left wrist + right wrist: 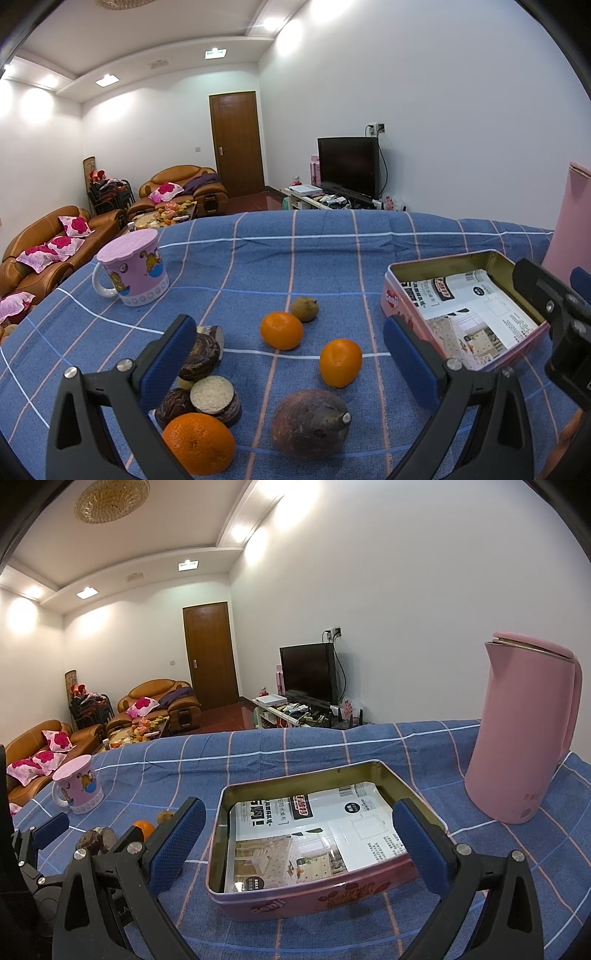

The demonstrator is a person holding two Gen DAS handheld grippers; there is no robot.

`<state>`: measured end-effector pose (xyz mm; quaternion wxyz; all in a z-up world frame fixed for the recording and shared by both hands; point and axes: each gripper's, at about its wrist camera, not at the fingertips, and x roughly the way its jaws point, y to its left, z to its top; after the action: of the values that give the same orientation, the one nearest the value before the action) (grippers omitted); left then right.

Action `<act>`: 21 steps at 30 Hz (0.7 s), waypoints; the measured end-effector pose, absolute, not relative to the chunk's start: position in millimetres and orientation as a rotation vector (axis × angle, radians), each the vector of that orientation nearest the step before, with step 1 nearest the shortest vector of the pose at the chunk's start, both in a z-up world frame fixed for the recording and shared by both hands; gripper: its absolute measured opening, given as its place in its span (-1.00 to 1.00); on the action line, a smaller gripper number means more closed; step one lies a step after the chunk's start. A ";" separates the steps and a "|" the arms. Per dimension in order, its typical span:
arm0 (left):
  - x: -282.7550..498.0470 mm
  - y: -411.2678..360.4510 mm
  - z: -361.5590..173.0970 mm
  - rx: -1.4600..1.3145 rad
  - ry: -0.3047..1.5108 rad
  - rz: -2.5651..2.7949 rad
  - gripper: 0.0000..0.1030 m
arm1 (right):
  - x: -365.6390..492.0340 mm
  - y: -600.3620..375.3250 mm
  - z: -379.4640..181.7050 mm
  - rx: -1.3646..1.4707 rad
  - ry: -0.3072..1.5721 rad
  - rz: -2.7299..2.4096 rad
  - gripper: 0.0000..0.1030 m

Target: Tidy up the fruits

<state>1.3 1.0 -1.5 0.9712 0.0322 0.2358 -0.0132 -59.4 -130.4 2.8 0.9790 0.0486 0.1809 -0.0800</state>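
Note:
In the left wrist view three oranges lie on the blue checked cloth: one far (281,329), one middle (340,362), one near (198,443). A brown purple fruit (310,422) lies in front and a small brown fruit (304,308) behind. My left gripper (291,363) is open and empty above them. A pink tin (392,295) lined with printed paper stands at the right. In the right wrist view my right gripper (299,845) is open and empty over the same tin (314,901).
Several round chocolate cakes (207,384) lie at the left among the fruit. A pink lidded mug (135,271) stands far left. A tall pink kettle (524,734) stands right of the tin. The table's far edge (295,731) runs behind.

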 end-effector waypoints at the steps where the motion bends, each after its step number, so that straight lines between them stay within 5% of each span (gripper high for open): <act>1: 1.3 0.9 -1.5 0.066 0.476 -0.027 1.00 | -57.8 -130.7 2.8 0.098 0.366 -0.160 0.98; 21: -15.5 11.5 -1.6 0.046 0.472 0.031 1.00 | -53.8 -125.8 3.6 0.084 0.387 -0.103 0.98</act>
<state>-15.5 11.5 -1.6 0.9719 0.0228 0.2337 0.0156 -53.8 -125.8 3.6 0.9791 0.0418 0.1922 -0.0513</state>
